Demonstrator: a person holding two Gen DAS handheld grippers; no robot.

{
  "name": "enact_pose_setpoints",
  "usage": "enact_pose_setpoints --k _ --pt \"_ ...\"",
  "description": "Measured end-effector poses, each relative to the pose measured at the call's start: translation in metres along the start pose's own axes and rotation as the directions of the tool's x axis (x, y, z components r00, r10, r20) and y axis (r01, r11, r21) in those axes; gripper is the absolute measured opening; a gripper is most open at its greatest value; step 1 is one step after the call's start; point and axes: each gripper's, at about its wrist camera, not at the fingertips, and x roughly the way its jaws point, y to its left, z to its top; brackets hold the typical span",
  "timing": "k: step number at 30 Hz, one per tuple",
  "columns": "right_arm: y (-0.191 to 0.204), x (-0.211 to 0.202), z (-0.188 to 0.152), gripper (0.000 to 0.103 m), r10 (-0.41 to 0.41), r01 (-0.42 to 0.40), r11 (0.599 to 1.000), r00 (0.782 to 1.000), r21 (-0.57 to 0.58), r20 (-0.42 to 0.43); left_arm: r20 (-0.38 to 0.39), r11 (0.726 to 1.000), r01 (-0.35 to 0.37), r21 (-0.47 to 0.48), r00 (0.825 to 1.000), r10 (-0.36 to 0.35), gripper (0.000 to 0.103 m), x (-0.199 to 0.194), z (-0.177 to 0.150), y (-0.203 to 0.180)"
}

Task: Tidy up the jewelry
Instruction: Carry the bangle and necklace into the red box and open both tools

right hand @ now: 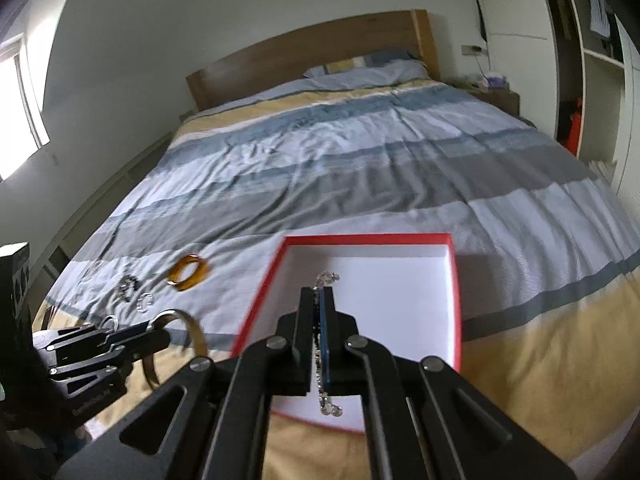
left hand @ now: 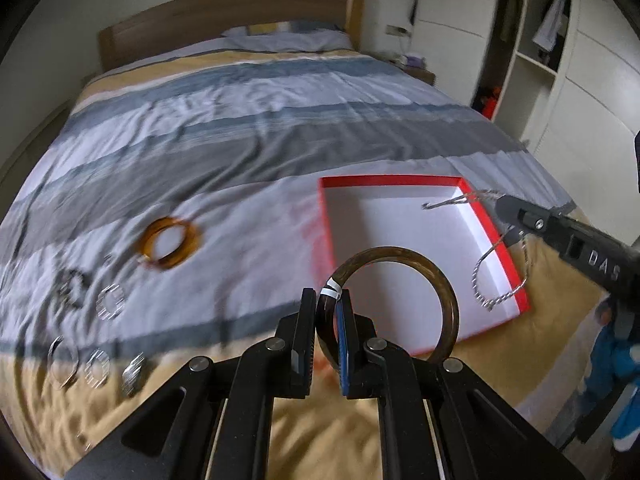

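A shallow red box (left hand: 500, 240) with a white inside lies on the bed; it also shows in the right wrist view (right hand: 457, 280). My left gripper (left hand: 329, 300) is shut on a dark brown bangle (left hand: 444, 292) and holds it above the box's near left edge. My right gripper (right hand: 319, 292) is shut on a silver chain (right hand: 326, 394) that hangs over the box. The chain (left hand: 484, 264) also shows in the left wrist view, dangling from the right gripper (left hand: 500, 200). An amber bangle (left hand: 170, 242) lies on the bedspread to the left.
Several small silver and dark pieces of jewelry (left hand: 110, 300) lie on the striped bedspread (left hand: 260, 128) at the left. A wooden headboard (left hand: 224, 12) stands at the far end. A white wardrobe (left hand: 568, 80) and a nightstand (right hand: 496, 98) stand to the right.
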Motion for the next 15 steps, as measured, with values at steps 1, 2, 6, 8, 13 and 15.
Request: enact_pose_setpoints --k 1,2,6,8,13,15 --pt "-0.008 0.006 -0.001 0.002 -0.004 0.004 1.0 1.0 0.009 -0.006 -0.009 1.0 0.005 0.009 1.0 -0.005 0.009 0.012 0.005 -0.007" --pt "-0.014 0.013 -0.002 0.002 -0.009 0.009 1.0 1.0 0.015 -0.014 -0.018 1.0 0.006 0.017 1.0 -0.005 0.009 0.023 0.007 -0.012" --pt "-0.035 0.036 -0.013 0.002 -0.033 0.034 0.999 0.998 0.029 -0.056 -0.068 0.999 0.012 0.036 0.998 -0.01 0.009 0.059 0.011 -0.028" --pt "-0.045 0.047 -0.021 0.002 -0.044 0.047 0.998 0.996 0.033 -0.08 -0.092 0.999 0.007 0.048 0.996 -0.002 0.009 0.072 0.009 -0.032" --pt "-0.061 0.062 -0.036 0.003 -0.067 0.071 0.997 0.99 0.026 -0.123 -0.156 0.998 -0.016 0.067 0.987 0.026 0.009 0.1 -0.004 -0.035" --pt "-0.063 0.065 -0.04 0.003 -0.075 0.077 0.997 0.988 0.016 -0.135 -0.161 0.997 -0.027 0.07 0.986 0.038 0.011 0.103 -0.007 -0.034"
